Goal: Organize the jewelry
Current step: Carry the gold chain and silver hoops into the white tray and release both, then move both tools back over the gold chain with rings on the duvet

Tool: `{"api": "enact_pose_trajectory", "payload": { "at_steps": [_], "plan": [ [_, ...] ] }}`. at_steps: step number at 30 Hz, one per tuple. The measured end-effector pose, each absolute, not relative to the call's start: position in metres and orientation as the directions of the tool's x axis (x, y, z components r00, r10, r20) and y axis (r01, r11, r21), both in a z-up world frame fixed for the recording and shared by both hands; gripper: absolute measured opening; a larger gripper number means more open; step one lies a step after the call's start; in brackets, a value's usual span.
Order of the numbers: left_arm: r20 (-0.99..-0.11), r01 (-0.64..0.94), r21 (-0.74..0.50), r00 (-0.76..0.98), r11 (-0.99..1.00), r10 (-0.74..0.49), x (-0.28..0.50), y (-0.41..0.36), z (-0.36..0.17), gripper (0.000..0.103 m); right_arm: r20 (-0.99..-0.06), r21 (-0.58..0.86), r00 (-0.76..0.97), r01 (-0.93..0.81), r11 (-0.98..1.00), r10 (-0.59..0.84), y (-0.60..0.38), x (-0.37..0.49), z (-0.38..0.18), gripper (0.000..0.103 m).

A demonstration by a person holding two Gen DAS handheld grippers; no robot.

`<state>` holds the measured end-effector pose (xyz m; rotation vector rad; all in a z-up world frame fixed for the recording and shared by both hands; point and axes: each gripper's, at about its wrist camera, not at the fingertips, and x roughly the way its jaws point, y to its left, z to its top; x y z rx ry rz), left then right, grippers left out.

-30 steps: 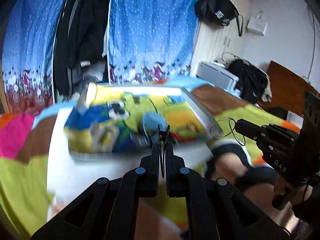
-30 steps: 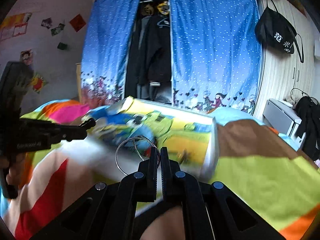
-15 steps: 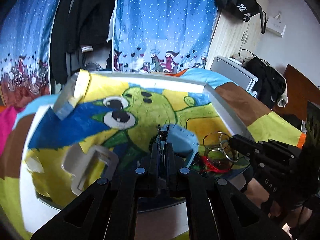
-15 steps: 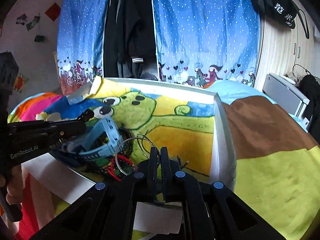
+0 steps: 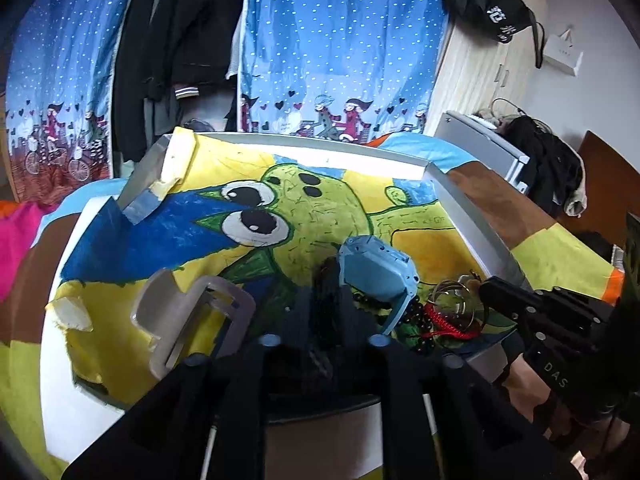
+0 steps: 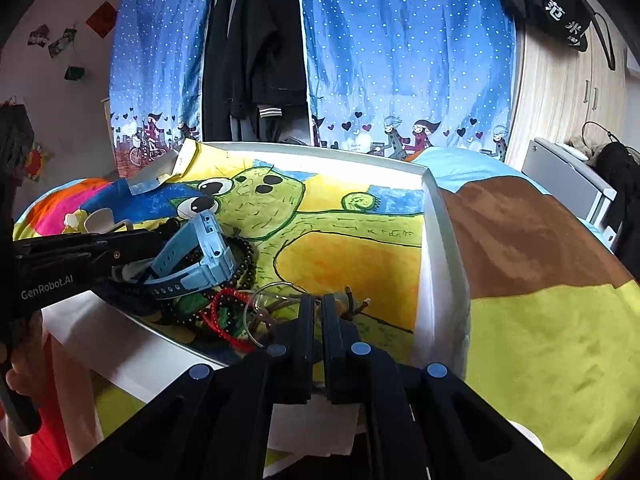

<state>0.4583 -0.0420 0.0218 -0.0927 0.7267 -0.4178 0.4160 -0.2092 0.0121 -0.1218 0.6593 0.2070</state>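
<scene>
Both jaws closed: left gripper [image 5: 326, 280] beside the blue watch [image 6: 200, 256], right gripper [image 6: 314, 300] on thin wire hoops [image 6: 272, 304]; beads [image 6: 244, 260], red cord [image 6: 224, 312] crowd the tray's [image 6: 436, 240] near edge

We see blue dotted curtains [image 6: 404, 64] with cartoon cyclists along the hem, parted around dark hanging clothes [image 6: 260, 40]. A black bag [image 6: 548, 12] hangs on the pale wooden wardrobe [image 6: 560, 92]. Paper decorations [image 6: 60, 40] dot the white wall [image 6: 60, 120]. A colourful blanket [image 6: 540, 320] covers the bed.
</scene>
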Motion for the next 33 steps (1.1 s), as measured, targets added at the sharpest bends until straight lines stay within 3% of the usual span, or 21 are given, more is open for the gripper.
{"api": "enact_pose_trajectory", "payload": {
  "at_steps": [2, 3, 6, 8, 10, 12, 18, 24, 26, 33],
  "plan": [
    [-0.613, 0.326, -0.247, 0.676, 0.912, -0.408, 0.454, -0.038, 0.026, 0.037, -0.614, -0.058, 0.776, -0.224, 0.973, 0.142, -0.210, 0.412, 0.015, 0.006],
    [-0.599, 0.322, -0.262, 0.685, 0.910, -0.415, 0.450, -0.036, 0.030, 0.045, -0.612, -0.063, 0.779, -0.221, 0.973, 0.137, -0.211, 0.411, 0.017, 0.012],
    [-0.571, 0.323, -0.272, 0.705, 0.907, -0.422, 0.441, -0.033, 0.044, 0.047, -0.601, -0.070, 0.789, -0.210, 0.975, 0.127, -0.214, 0.404, 0.024, 0.028],
    [-0.561, 0.318, -0.270, 0.716, 0.909, -0.417, 0.435, -0.032, 0.053, 0.057, -0.594, -0.073, 0.795, -0.205, 0.976, 0.123, -0.216, 0.398, 0.030, 0.030],
    [-0.540, 0.308, -0.279, 0.733, 0.910, -0.414, 0.428, -0.028, 0.062, 0.072, -0.585, -0.083, 0.803, -0.200, 0.976, 0.115, -0.216, 0.391, 0.036, 0.040],
    [-0.518, 0.293, -0.289, 0.753, 0.911, -0.407, 0.418, -0.024, 0.072, 0.076, -0.570, -0.091, 0.815, -0.193, 0.977, 0.108, -0.217, 0.384, 0.043, 0.063],
    [-0.467, 0.249, -0.258, 0.814, 0.933, -0.346, 0.385, -0.013, 0.097, 0.086, -0.529, -0.098, 0.842, -0.183, 0.978, 0.105, -0.217, 0.358, 0.064, 0.088],
    [-0.417, 0.219, -0.204, 0.862, 0.954, -0.287, 0.339, 0.002, 0.109, 0.090, -0.495, -0.122, 0.860, -0.215, 0.969, 0.128, -0.210, 0.317, 0.077, 0.102],
    [-0.408, 0.223, -0.201, 0.866, 0.954, -0.289, 0.321, 0.008, 0.108, 0.095, -0.486, -0.127, 0.862, -0.230, 0.965, 0.142, -0.209, 0.300, 0.078, 0.103],
    [-0.451, 0.253, -0.177, 0.838, 0.951, -0.307, 0.268, 0.024, 0.089, 0.095, -0.492, -0.096, 0.854, -0.247, 0.964, 0.169, -0.210, 0.248, 0.066, 0.103]
  ]
}}
